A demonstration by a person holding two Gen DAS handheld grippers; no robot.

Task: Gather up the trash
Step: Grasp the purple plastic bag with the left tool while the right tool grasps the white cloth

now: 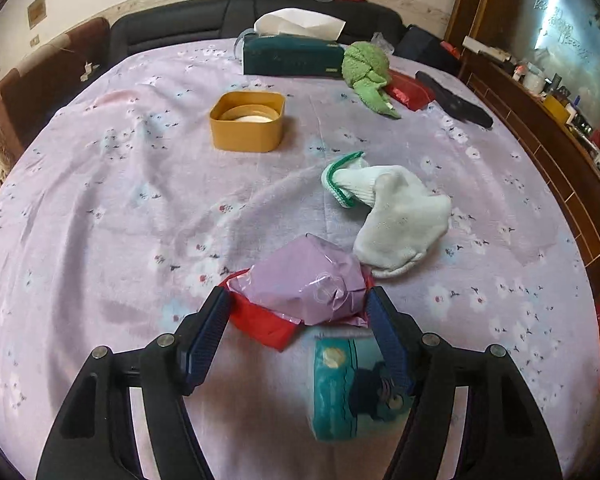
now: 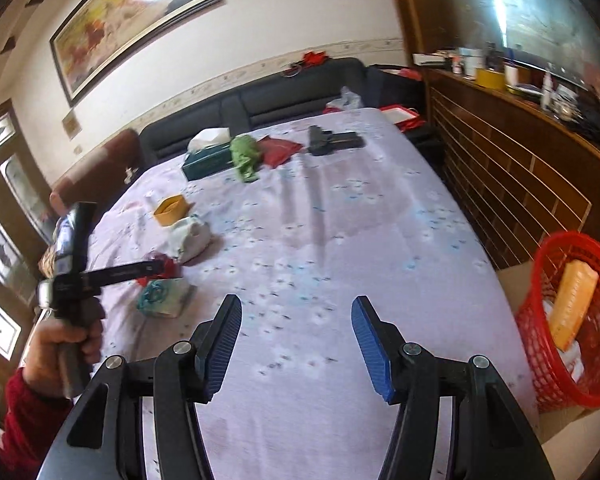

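My left gripper (image 1: pixel 298 300) has its jaws on either side of a crumpled purple and red plastic wrapper (image 1: pixel 300 288); the jaws stand wide and touch its edges, above the lilac tablecloth. A teal tissue packet (image 1: pixel 348 388) lies under the gripper's right finger. A white sock (image 1: pixel 396 216) lies just beyond the wrapper. My right gripper (image 2: pixel 296 320) is open and empty over the tablecloth. A red mesh trash basket (image 2: pixel 572 320) with an orange packet inside stands off the table's right side. The left gripper (image 2: pixel 156 268) also shows in the right wrist view, at the wrapper.
An orange tub (image 1: pixel 247 122), a teal tissue box (image 1: pixel 292 54), a green cloth (image 1: pixel 368 72), a red pouch (image 1: pixel 410 90) and a black object (image 1: pixel 456 100) lie farther back on the table (image 1: pixel 100 220). A dark sofa (image 1: pixel 180 20) runs behind. A wooden sideboard (image 2: pixel 512 160) flanks the right.
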